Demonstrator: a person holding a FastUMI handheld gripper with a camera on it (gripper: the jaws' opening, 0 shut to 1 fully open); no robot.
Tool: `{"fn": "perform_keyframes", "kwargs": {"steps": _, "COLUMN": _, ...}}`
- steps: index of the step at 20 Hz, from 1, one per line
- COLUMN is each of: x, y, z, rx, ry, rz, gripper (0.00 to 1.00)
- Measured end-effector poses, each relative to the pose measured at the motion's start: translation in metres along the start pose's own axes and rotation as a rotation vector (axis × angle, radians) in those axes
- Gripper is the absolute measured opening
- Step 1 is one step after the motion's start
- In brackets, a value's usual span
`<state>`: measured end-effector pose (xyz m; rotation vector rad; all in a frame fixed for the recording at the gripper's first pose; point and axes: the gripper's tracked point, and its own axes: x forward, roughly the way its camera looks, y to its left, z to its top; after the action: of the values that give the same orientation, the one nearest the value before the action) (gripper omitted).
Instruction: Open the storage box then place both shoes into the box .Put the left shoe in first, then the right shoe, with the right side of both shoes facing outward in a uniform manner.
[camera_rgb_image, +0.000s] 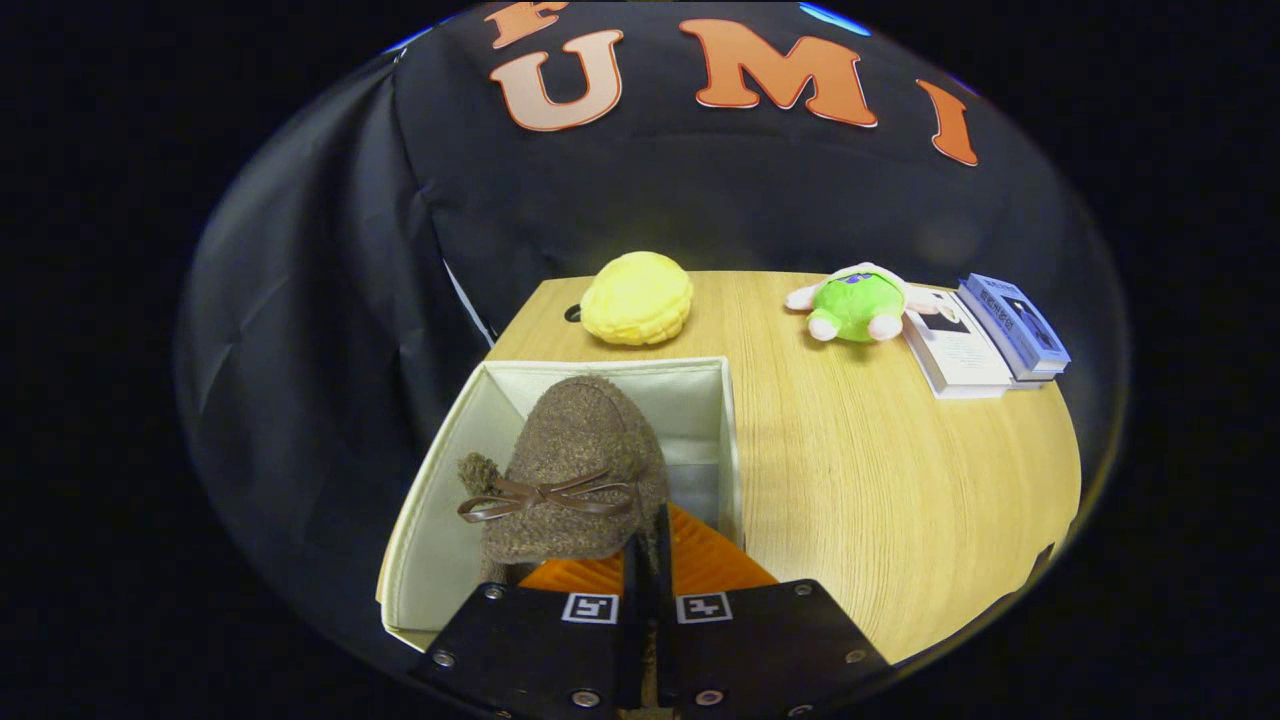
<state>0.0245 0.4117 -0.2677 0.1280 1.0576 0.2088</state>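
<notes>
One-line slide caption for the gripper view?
Gripper shut on brown shoe, holding it over the open storage box.

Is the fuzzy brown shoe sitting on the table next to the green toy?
No, the brown shoe is held in the gripper over the open box.

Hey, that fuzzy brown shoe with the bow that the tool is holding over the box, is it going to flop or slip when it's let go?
The brown shoe looks soft and woolly, so it probably sags rather than staying rigid. The tool appears shut on its rear edge; the fuzzy surface likely grips well. It seems light, and should drop gently into the open storage box.
</notes>
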Motion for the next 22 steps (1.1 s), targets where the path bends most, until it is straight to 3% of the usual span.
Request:
{"fn": "perform_keyframes", "kwargs": {"steps": 7, "x": -0.009, "y": 0.012, "z": -0.015, "rx": 0.013, "ry": 0.040, "rz": 0.020, "gripper": 0.26}}
{"fn": "perform_keyframes", "kwargs": {"steps": 12, "x": -0.034, "y": 0.005, "z": 0.000, "rx": 0.001, "ry": -0.029, "rz": 0.052, "gripper": 0.41}}
{"fn": "perform_keyframes", "kwargs": {"steps": 17, "x": -0.069, "y": -0.016, "z": 0.020, "rx": -0.047, "ry": -0.121, "rz": 0.084, "gripper": 0.48}}
{"fn": "perform_keyframes", "kwargs": {"steps": 22, "x": -0.116, "y": -0.042, "z": 0.041, "rx": -0.058, "ry": -0.264, "rz": 0.112, "gripper": 0.48}}
